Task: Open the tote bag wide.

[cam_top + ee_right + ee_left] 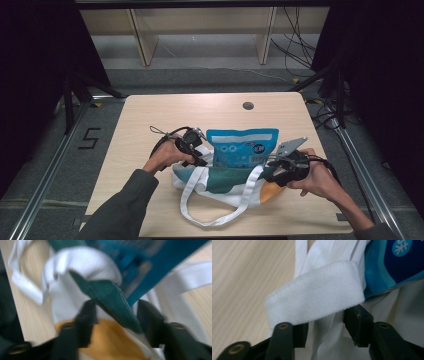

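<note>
Fingers of the left gripper (196,150) stand spread apart in the left gripper view, one finger (287,336) at lower left and the other at lower centre-right, with a folded white strap (317,293) of the tote bag (220,187) lying just above the gap and thinner white cloth running down between them; nothing is pinched yet. At centre frame of the high view the bag lies on the pale wooden counter (150,115), its white handle loop trailing toward the bottom edge, and a blue snack pouch (243,146) stands half inside its mouth. Toward the right, the right gripper (285,167) meets the bag's edge; its own view, blurred, shows its fingers (86,315) parted around a green flap of the bag's rim, with orange cloth below, not visibly clamped. By my reading, the step in hand is holding the bag's mouth wide so the pouch can go in. Next, each side probably needs to close on fabric and pull outward.
</note>
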A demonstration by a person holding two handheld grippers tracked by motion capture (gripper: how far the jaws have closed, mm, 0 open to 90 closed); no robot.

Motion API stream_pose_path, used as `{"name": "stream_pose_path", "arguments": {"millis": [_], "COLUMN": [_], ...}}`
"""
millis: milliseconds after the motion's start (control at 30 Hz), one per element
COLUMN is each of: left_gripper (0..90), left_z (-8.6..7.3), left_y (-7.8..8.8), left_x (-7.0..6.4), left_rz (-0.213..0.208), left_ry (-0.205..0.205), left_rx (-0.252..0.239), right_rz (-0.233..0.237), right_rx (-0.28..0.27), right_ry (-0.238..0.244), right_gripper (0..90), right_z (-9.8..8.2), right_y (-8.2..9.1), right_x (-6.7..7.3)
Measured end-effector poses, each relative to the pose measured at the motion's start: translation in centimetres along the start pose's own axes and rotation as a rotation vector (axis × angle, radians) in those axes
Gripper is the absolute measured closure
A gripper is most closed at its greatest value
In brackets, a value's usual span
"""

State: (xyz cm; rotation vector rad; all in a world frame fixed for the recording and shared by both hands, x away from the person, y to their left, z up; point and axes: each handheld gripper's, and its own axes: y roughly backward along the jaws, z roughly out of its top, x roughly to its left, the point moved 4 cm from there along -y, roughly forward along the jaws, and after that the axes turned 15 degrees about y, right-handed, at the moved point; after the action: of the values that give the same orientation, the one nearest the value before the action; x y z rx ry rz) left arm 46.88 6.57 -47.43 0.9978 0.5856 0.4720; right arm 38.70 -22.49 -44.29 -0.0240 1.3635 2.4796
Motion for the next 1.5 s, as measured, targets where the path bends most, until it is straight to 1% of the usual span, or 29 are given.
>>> {"name": "stream_pose_path", "arguments": {"millis": [33,67,133,167,200,233,267,300,433,467,500,533,600,667,700,733,767,867,933,967,1100,1233,1267,1300,1333,1400,1433,1467,1500], "left_gripper": [70.7,70.7,78.4,81.9,82.8,83.6,83.6,84.1,85.0,85.1,85.1,85.0,85.0,85.0,84.8,84.7,84.6,84.5,84.1,84.0,83.6,79.7,76.8,66.2,66.2,51.3,47.6,46.6,43.9], "left_z": [0.0,0.0,0.2,0.3,0.3,0.4,0.6,0.6,1.2,1.3,1.3,1.4,1.5,1.6,1.6,1.6,1.4,0.9,0.3,0.1,0.2,0.3,0.3,0.2,0.1,-0.4,-0.6,-0.9,-1.4], "left_y": [-0.1,-0.2,-0.1,0.1,0.1,0.1,0.3,0.4,1.0,1.1,1.1,1.0,0.6,-0.2,-1.2,-1.2,-1.7,-1.9,-2.4,-2.7,-2.8,-2.4,-2.0,-1.7,-1.2,0.1,0.6,1.2,1.9], "left_x": [0.0,0.1,0.4,0.6,0.6,0.6,0.8,0.9,2.1,2.5,3.2,3.4,3.5,3.4,3.2,3.2,3.1,3.4,4.0,4.4,5.3,5.9,5.9,5.8,5.6,4.9,4.4,4.0,3.3], "left_rz": [0.003,0.001,0.0,0.0,0.0,-0.006,0.0,0.014,0.056,0.078,0.034,0.033,0.029,0.06,0.075,0.075,0.074,0.061,0.028,0.017,0.04,0.059,0.064,0.069,0.082,0.134,0.14,0.142,0.156], "left_ry": [0.0,0.002,0.028,0.063,0.063,0.11,0.11,0.135,0.155,0.17,0.195,0.202,0.206,0.203,0.198,0.198,0.21,0.201,0.231,0.246,0.255,0.263,0.265,0.267,0.255,0.26,0.278,0.256,0.28], "left_rx": [-0.006,-0.009,-0.035,-0.067,-0.067,-0.091,-0.101,-0.11,-0.147,-0.157,-0.166,-0.172,-0.164,-0.147,-0.116,-0.116,-0.11,-0.113,-0.119,-0.127,-0.165,-0.177,-0.186,-0.19,-0.194,-0.198,-0.203,-0.212,-0.266], "right_rz": [0.016,0.016,0.032,0.051,0.058,0.067,0.067,0.069,0.094,0.117,0.132,0.128,0.123,0.108,0.101,0.101,0.099,0.105,0.087,0.071,0.066,0.065,0.073,0.086,0.086,0.096,0.086,0.075,0.053], "right_rx": [0.05,0.05,0.077,0.074,0.07,0.06,0.06,0.065,0.041,0.044,0.042,0.044,0.031,0.039,0.058,0.058,0.081,0.069,0.055,0.064,0.075,0.079,0.064,0.034,0.034,-0.012,-0.032,-0.056,-0.113], "right_ry": [0.063,0.063,0.097,0.094,0.088,0.128,0.128,0.095,0.085,0.115,0.11,0.108,0.117,0.101,0.095,0.095,0.073,0.054,0.059,0.035,0.001,0.009,0.051,0.02,0.02,-0.053,-0.049,-0.052,-0.041], "right_gripper": [70.9,70.9,81.8,86.0,86.9,87.4,87.4,87.7,88.0,88.1,88.1,88.1,88.1,88.1,88.0,88.0,88.0,88.1,88.0,88.0,87.9,87.2,85.9,79.9,79.9,71.0,69.6,69.3,67.9], "right_z": [-0.3,-0.3,-0.7,-1.1,-1.3,-1.5,-1.5,-1.8,-2.5,-3.0,-3.3,-3.8,-4.2,-5.1,-5.6,-5.6,-6.0,-6.1,-6.2,-6.2,-6.0,-5.5,-5.4,-5.4,-5.4,-5.0,-4.8,-4.6,-4.1], "right_y": [-0.3,-0.3,-0.3,-0.2,-0.1,-0.1,-0.1,0.1,0.8,0.9,0.7,0.4,-0.1,-0.9,-2.3,-2.3,-3.4,-3.9,-4.2,-4.2,-4.5,-4.9,-4.9,-4.2,-4.2,-2.1,-1.3,-0.3,1.7], "right_x": [0.7,0.7,1.1,1.7,2.1,2.3,2.3,2.9,4.4,5.8,6.5,7.1,7.4,7.8,8.1,8.1,7.9,7.5,6.9,6.3,5.5,4.8,4.3,4.0,4.0,4.1,4.0,4.0,3.4]}}
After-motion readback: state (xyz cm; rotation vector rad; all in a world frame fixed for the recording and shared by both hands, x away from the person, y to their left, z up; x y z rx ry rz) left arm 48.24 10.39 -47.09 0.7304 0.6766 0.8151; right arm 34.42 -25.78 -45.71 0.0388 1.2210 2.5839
